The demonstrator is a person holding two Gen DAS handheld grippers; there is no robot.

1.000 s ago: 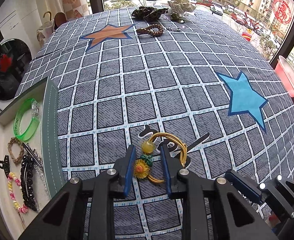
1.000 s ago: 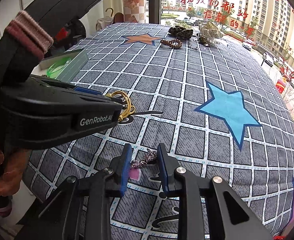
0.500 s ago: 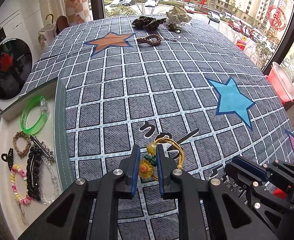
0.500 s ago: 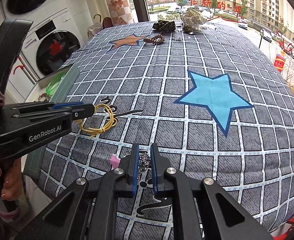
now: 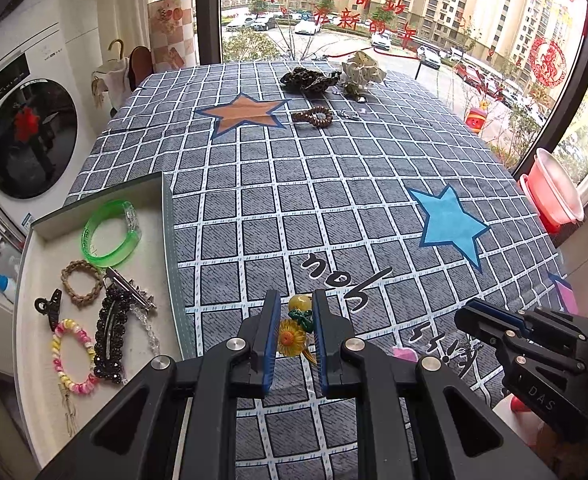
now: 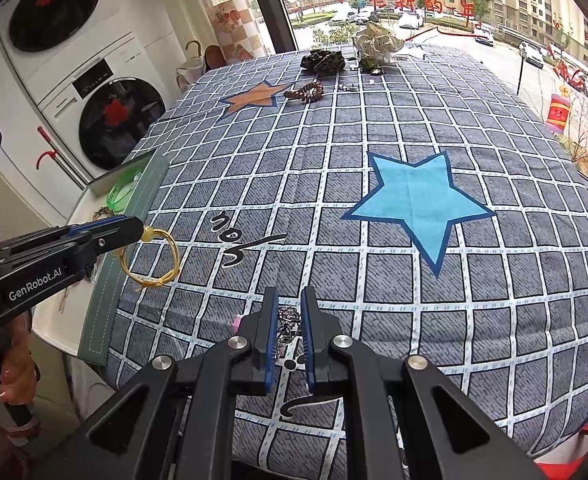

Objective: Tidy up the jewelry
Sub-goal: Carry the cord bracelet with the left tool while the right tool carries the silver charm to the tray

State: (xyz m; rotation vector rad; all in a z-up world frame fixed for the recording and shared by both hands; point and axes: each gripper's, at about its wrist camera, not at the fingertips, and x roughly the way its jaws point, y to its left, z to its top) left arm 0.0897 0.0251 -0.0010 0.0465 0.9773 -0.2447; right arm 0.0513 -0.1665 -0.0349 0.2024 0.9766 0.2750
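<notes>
The left gripper (image 5: 297,330) is clamped on a gold bracelet (image 6: 151,258) by its sunflower charm and yellow bead, holding it clear of the checked cloth (image 5: 334,208) so that the wire loop dangles beneath the jaws. The right gripper (image 6: 289,330) has its jaws pressed together on a small dark metal trinket (image 6: 285,322), also near the cloth's near edge; a pink scrap (image 5: 404,354) lies on the cloth just beside it. To the left, at the cloth's edge, an open box (image 5: 33,340) holds a green bangle (image 5: 109,234), a braided hair tie (image 5: 82,282), a black clip (image 5: 49,308), a black beaded barrette (image 5: 109,336) and a pink and yellow coil bracelet (image 5: 73,358). Farther right is a blue star (image 5: 450,226), beyond it an orange star (image 5: 245,114). At the far end lie a brown beaded bracelet (image 5: 314,115), a leopard scrunchie (image 5: 308,79) and a cream scrunchie (image 5: 362,71).
</notes>
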